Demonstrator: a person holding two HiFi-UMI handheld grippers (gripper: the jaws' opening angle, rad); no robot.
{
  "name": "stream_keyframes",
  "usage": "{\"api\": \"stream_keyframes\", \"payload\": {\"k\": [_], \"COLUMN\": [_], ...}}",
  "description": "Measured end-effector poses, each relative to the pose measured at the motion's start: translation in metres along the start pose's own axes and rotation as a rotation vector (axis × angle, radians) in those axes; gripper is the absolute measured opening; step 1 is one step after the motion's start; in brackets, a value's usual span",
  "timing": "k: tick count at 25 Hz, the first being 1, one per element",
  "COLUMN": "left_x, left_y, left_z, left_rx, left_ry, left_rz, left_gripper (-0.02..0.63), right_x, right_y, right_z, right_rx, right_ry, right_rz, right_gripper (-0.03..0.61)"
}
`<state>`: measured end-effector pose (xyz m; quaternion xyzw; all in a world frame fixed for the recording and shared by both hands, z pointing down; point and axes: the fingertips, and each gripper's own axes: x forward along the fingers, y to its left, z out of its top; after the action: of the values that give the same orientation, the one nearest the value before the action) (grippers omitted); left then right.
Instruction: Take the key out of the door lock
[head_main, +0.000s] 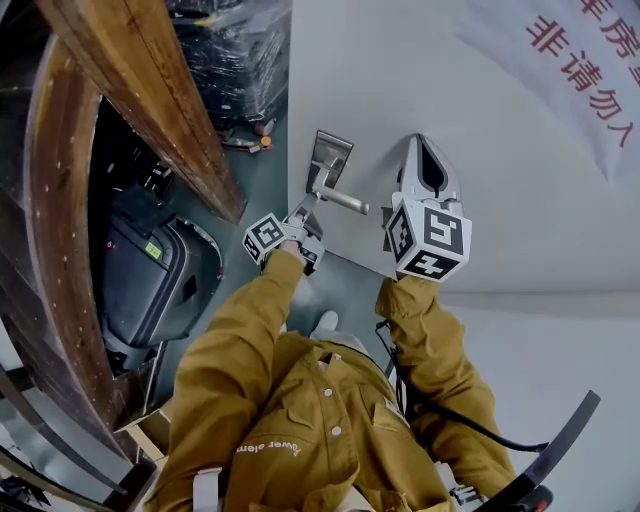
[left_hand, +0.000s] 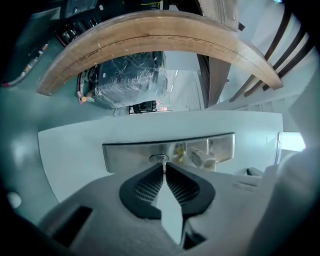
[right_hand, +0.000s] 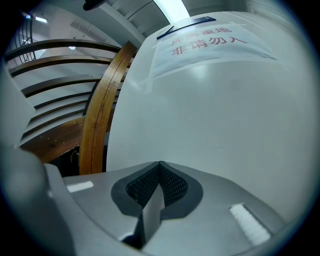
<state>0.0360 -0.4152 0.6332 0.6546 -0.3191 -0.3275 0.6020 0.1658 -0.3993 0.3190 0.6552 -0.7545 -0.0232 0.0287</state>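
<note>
Ribbed pads (left_hand: 145, 187) of L gripper (left_hand: 164, 169) sit nearly together, tips pinched on the thin metal key (left_hand: 163, 161). Key is seated in the keyhole of the steel lock plate (left_hand: 125, 152) on the white door (left_hand: 70, 150). Only a sliver of key shows betw. the tips, so the bite looks shallow. Lever handle (left_hand: 204, 160) is just right of the keyhole, on the same plate. R gripper (right_hand: 159, 167) has jaws together w/ nothing betw. them, held near the bare door face below the paper notice (right_hand: 210, 45). Wooden handrail (right_hand: 100, 115) runs beyond the door edge.

Risks, as I judge:
- Tips slip off the key if the pull starts w/ so little bite.
- An off-axis pull could jam or bend the key in the cylinder.
- If the key isn't at its release position it won't come out & the pads just slide.
- Key may drop once free.

Count: 2 grippers, 1 key, 1 lock plate, 1 lever handle, 1 door, 1 paper notice, 1 handrail.
</note>
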Motion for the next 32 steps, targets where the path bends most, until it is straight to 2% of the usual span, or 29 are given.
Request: {"api": "stream_keyframes", "payload": {"k": [5, 11, 17, 24, 27, 30, 32], "left_x": [-0.002, 0.000, -0.007, -0.041, -0.058, -0.079, -0.092], "left_y": [0.002, 0.003, 0.000, -0.004, -0.014, -0.037, -0.064], "left_z": [0.002, -0.001, -0.002, -0.010, -0.009, -0.003, -0.005], "left_rx": [-0.034, -0.040, -0.008, 0.042, 0.145, 0.334, 0.470], "left_ry": [-0.021, -0.013, 0.004, 0.012, 0.011, -0.001, 0.011], "left_rz": [-0.021, -0.005, 0.020, 0.021, 0.059, 0.115, 0.118], "left_gripper": [0.023, 0.021, 0.020, 0.021, 0.021, 0.021, 0.021], "right_x": [0.001, 0.001, 0.002, 0.005, 0.004, -0.004, -0.014], "right_y": [0.002, -0.002, 0.002, 0.005, 0.009, 0.017, 0.024], "right_z": [0.000, 0.000, 0.000, -0.001, -0.001, 0.005, 0.009], "right_rx": [-0.002, -0.007, 0.002, -0.003, 0.046, 0.090, 0.096], "right_ry": [0.009, 0.017, 0.022, 0.031, 0.020, -0.015, -0.036], "right_rz": [0.004, -0.006, 0.002, -0.001, 0.040, 0.086, 0.123], "right_gripper": [0.005, 0.005, 0.005, 0.005, 0.005, 0.005, 0.005]}}
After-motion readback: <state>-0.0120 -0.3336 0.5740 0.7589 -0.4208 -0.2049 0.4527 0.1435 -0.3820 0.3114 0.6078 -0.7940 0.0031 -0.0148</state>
